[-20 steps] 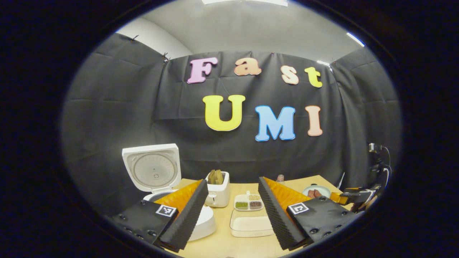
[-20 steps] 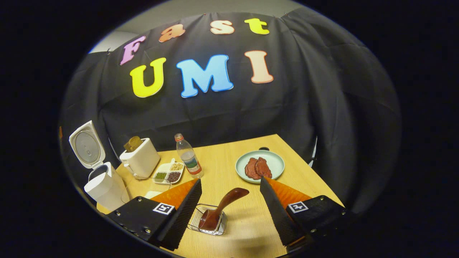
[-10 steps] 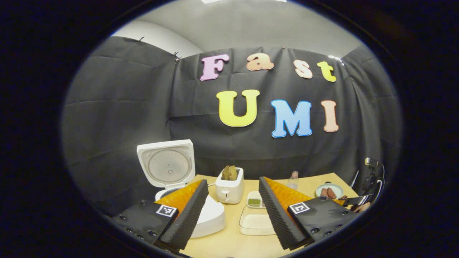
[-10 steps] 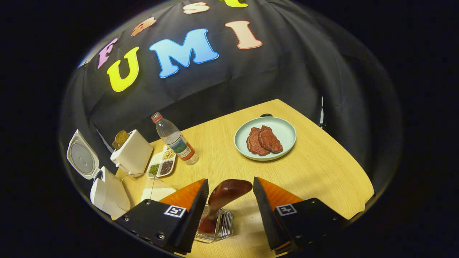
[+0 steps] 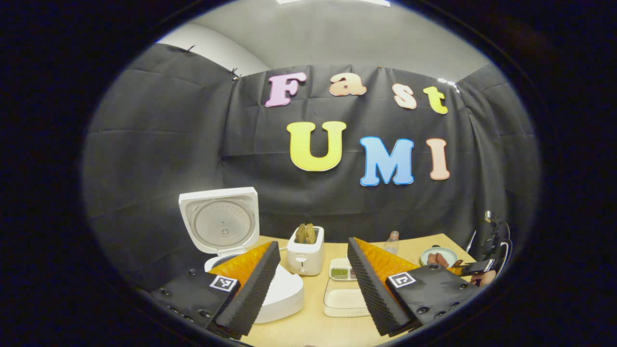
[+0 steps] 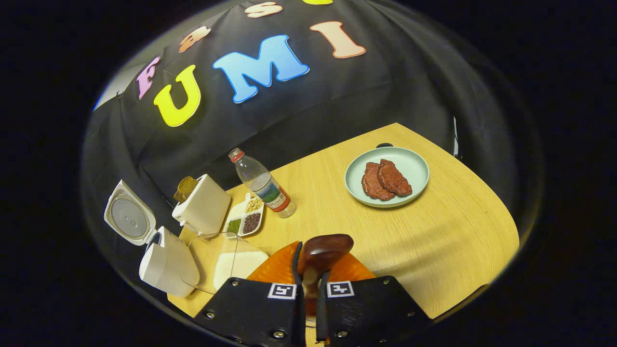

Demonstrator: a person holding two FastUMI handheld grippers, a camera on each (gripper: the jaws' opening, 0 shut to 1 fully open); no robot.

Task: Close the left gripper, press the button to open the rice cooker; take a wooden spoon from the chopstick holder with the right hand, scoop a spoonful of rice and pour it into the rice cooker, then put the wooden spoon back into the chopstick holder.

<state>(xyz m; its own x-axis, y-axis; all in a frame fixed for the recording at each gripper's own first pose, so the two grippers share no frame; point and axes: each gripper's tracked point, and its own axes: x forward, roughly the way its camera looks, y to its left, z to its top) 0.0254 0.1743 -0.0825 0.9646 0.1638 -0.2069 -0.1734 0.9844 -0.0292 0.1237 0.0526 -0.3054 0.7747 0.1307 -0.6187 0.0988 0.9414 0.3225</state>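
**Our right tool grips the spoon**

We see our right tool at the bottom of the right gripper view. Its two fingers are pressed in on the handle of the wooden spoon, one on each side. The spoon handle sticks up between them. We cannot make out the chopstick holder here, because the tool is in front of it.

Our left tool has its fingers spread wide apart, with nothing between them. It is held above the table, near the rice cooker.

The rice cooker is open. Its lid stands straight up. In the right gripper view the cooker sits at the far left edge of the table.

Just beside the cooker is a clear box of rice. Behind it we see a white toaster with bread in it, a small dish of beans and a water bottle. A green plate with two pieces of meat sits well apart on the right.
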